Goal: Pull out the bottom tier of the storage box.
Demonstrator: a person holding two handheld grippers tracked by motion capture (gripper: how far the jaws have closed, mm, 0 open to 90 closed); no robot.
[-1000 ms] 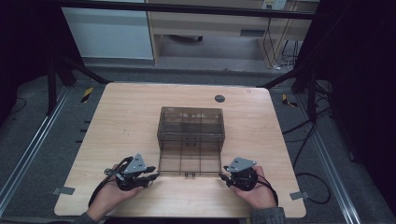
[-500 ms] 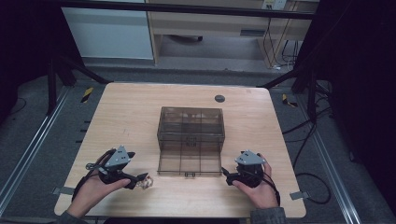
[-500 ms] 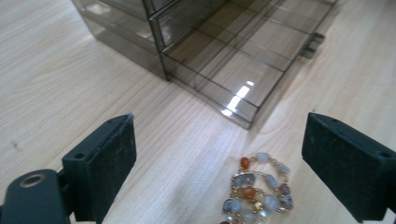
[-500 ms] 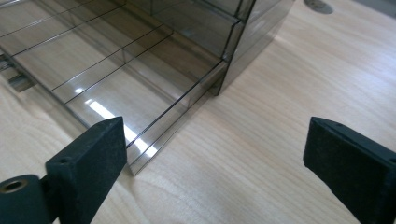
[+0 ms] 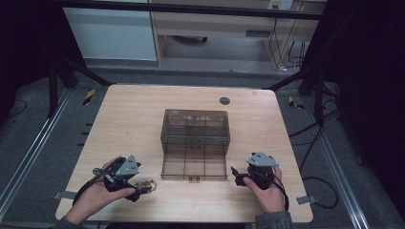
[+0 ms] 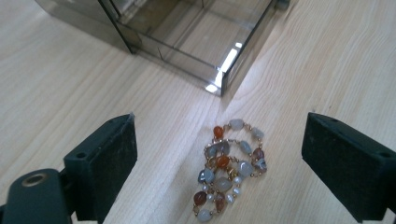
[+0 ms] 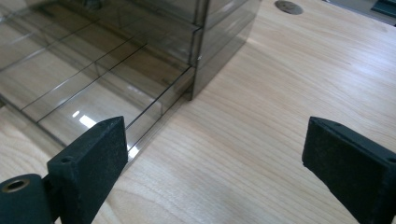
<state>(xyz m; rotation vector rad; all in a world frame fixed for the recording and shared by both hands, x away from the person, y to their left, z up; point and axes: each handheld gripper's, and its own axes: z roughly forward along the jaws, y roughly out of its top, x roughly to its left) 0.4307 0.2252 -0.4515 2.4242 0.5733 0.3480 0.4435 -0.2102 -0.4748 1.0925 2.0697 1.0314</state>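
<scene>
Pale wood makes up the tabletop (image 5: 143, 119) in the high view, and a smoky clear plastic box (image 5: 196, 129) stands at its middle with its lid folded down flat toward the person. The left gripper (image 5: 143, 187) rests at the near left, its fingers spread, and a beaded bracelet (image 5: 144, 184) lies on the wood right at their tips. The right gripper (image 5: 235, 172) sits just beside the lid's right corner, fingers also spread and holding nothing.

In the left gripper view the bracelet (image 6: 229, 164) lies bunched in a loose coil between the two fingers (image 6: 105, 163), nearer the right one and touching neither, just short of the box's (image 6: 196, 42) open corner. Both grippers' jaws have just been opening. The bracelet looks light and limp; its smooth round beads would likely roll or slip under a shallow pinch, and the string may be delicate. Closing across the thickest part of the bunch seems the safest hold.

In the right gripper view the fingers (image 7: 93, 158) stand wide over bare wood, the lid's divided panel (image 7: 93, 88) lying to their left.
</scene>
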